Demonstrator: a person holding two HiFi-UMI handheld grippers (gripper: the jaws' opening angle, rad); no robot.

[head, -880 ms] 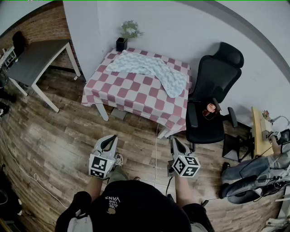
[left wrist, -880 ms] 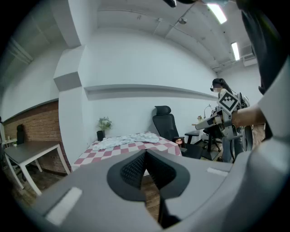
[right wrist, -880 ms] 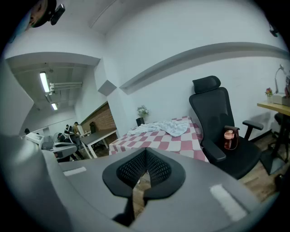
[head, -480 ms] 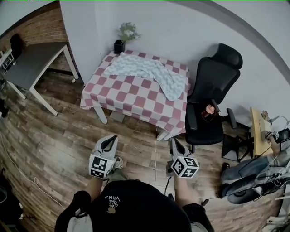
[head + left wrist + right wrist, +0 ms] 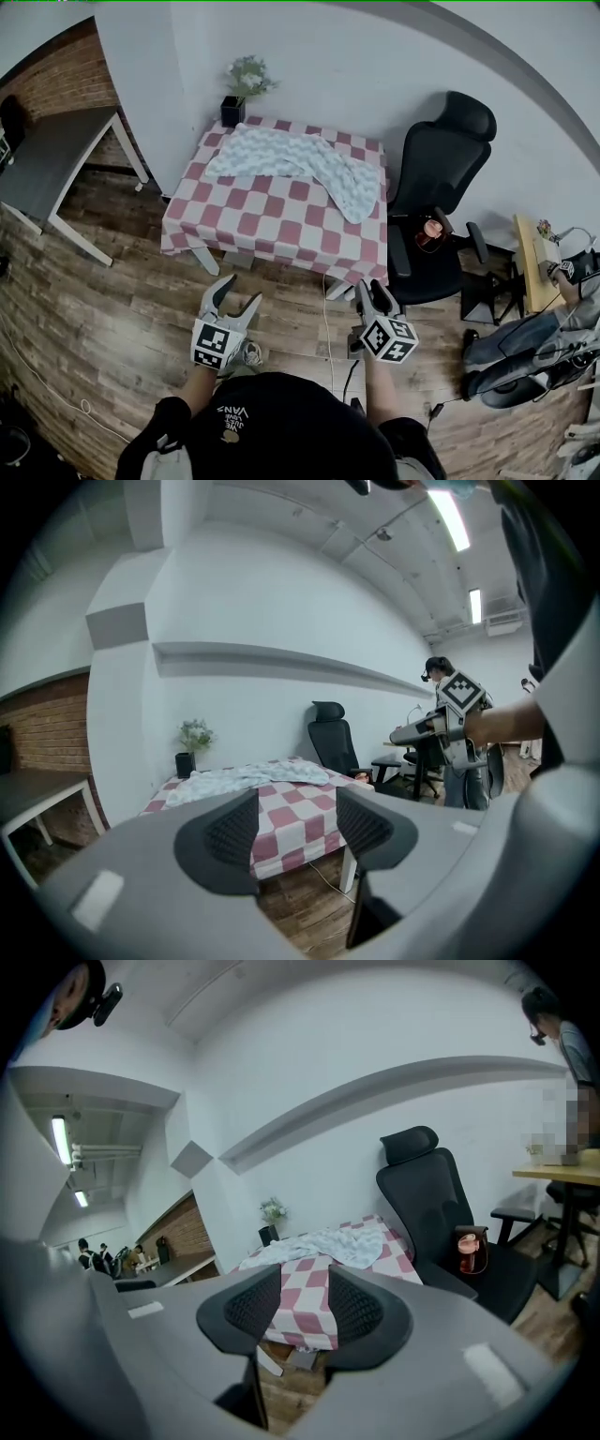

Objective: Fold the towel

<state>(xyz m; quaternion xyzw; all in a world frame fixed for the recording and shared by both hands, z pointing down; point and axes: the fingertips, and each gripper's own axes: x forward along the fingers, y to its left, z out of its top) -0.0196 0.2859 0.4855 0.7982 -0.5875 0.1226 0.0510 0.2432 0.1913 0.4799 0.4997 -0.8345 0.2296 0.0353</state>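
Observation:
A pale, wavy-patterned towel [image 5: 300, 159] lies crumpled across the far half of a table with a red-and-white checked cloth [image 5: 267, 211]. Both grippers hover over the wooden floor, short of the table's near edge and pointing at it. My left gripper [image 5: 235, 296] is open with its jaws spread wide and nothing between them. My right gripper [image 5: 373, 292] is open with a narrower gap, also empty. In the left gripper view the towel [image 5: 248, 777] shows beyond the empty gripper [image 5: 295, 822]. In the right gripper view the towel [image 5: 337, 1241] lies ahead of that gripper [image 5: 305, 1302].
A black office chair [image 5: 441, 187] stands against the table's right side, with a red cup [image 5: 432, 228] on its seat. A potted plant [image 5: 239, 89] sits at the table's far left corner. A grey table [image 5: 47, 159] is at left. A seated person [image 5: 534, 347] is at right.
The left gripper's jaws have spread apart; earlier they were close together. The table now sits a little closer and further left in the head view.

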